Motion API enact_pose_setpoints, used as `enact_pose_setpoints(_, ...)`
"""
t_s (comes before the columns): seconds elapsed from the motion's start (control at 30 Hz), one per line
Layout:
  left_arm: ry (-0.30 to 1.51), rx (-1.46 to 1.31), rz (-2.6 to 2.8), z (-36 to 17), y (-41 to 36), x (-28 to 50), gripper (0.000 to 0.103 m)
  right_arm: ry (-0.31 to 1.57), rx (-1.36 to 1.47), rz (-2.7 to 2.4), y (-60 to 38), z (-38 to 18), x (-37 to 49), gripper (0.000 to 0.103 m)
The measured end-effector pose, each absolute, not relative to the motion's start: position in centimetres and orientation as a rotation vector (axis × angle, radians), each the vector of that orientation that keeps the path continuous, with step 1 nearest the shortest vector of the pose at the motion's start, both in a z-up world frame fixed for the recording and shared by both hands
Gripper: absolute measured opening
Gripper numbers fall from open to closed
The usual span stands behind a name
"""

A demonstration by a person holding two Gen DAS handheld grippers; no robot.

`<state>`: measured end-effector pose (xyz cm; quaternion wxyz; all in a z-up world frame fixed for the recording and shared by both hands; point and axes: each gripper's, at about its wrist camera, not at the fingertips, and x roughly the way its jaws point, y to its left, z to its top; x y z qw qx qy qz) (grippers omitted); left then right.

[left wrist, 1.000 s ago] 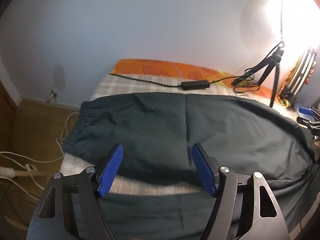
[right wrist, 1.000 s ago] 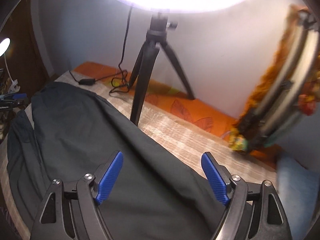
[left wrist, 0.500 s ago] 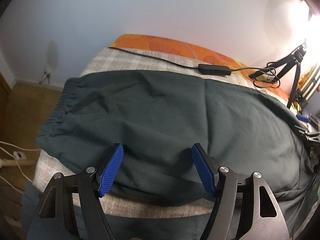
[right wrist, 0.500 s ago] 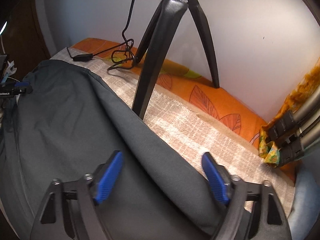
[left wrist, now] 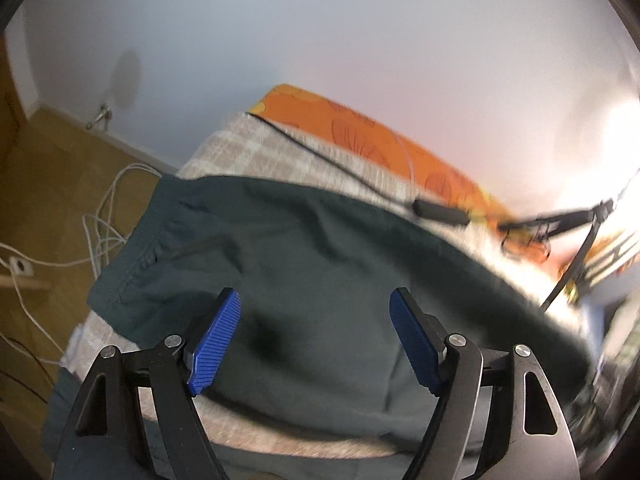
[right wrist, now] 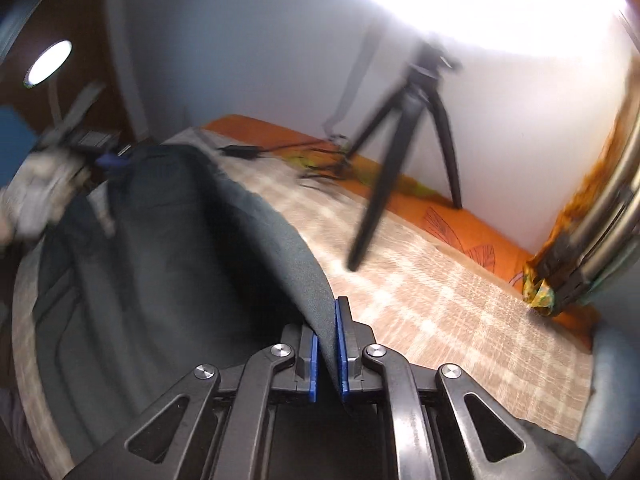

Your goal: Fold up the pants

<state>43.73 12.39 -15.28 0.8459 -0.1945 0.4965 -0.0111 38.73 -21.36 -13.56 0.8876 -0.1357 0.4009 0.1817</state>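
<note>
Right wrist view: the right gripper [right wrist: 327, 354] pinches a raised edge of the dark green pants [right wrist: 160, 280] — spread across the checked bedcover [right wrist: 440, 312]. Left gripper [left wrist: 316, 340], fingers spread wide, hovers near their waistband [left wrist: 136, 256].

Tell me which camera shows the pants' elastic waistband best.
The left wrist view. The gathered waistband lies in plain sight at the left end of the dark pants, ahead of the open left claw. The right wrist view shows only the fabric edge pinched in the right claw; no waistband is discernible there.
</note>
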Motion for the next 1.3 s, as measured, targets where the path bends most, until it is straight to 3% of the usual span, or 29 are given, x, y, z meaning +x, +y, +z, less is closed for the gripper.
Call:
enact_pose_setpoints(0.27, 1.052, -0.544, -0.006, -15.4, 12.6, 45.3, 0.077, 0.814, -0.477, 0.455, -18.5, -14.5, 32.1, 0.003)
enact_pose_setpoints(0.53, 1.084, -0.685, 0.065, -18.6, 14.1, 46.3, 0.074, 0.798, -0.436, 0.416, -19.9, -13.6, 31.6, 0.003)
enact_pose_setpoints(0.6, 1.067, -0.673, 0.091, -18.5, 14.2, 46.4, 0.065, 0.795, -0.45, 0.418, -20.0, -13.5, 31.4, 0.003)
enact_pose_setpoints(0.63, 1.064, -0.655, 0.102, -18.4, 14.2, 46.4, 0.049, 0.794, -0.456, 0.417, -19.8, -13.4, 31.1, 0.003)
enact_pose_setpoints(0.67, 1.061, -0.642, 0.103, -18.4, 14.1, 46.5, 0.025, 0.793, -0.463, 0.415, -19.8, -13.4, 31.0, 0.003)
enact_pose_setpoints(0.73, 1.046, -0.632, 0.098, -18.5, 14.2, 46.5, 0.007, 0.791, -0.466, 0.409, -19.9, -13.5, 30.9, 0.002)
enact_pose_setpoints(1.07, 0.863, -0.611, 0.02, -13.5, 15.2, 42.7, 0.002, 0.724, -0.49, 0.37, -19.7, -10.1, 29.7, 0.001)
enact_pose_setpoints(1.3, 0.759, -0.618, -0.031, -9.4, 18.6, 35.7, 0.002, 0.704, -0.539, 0.419, -18.0, -6.9, 25.5, 0.001)
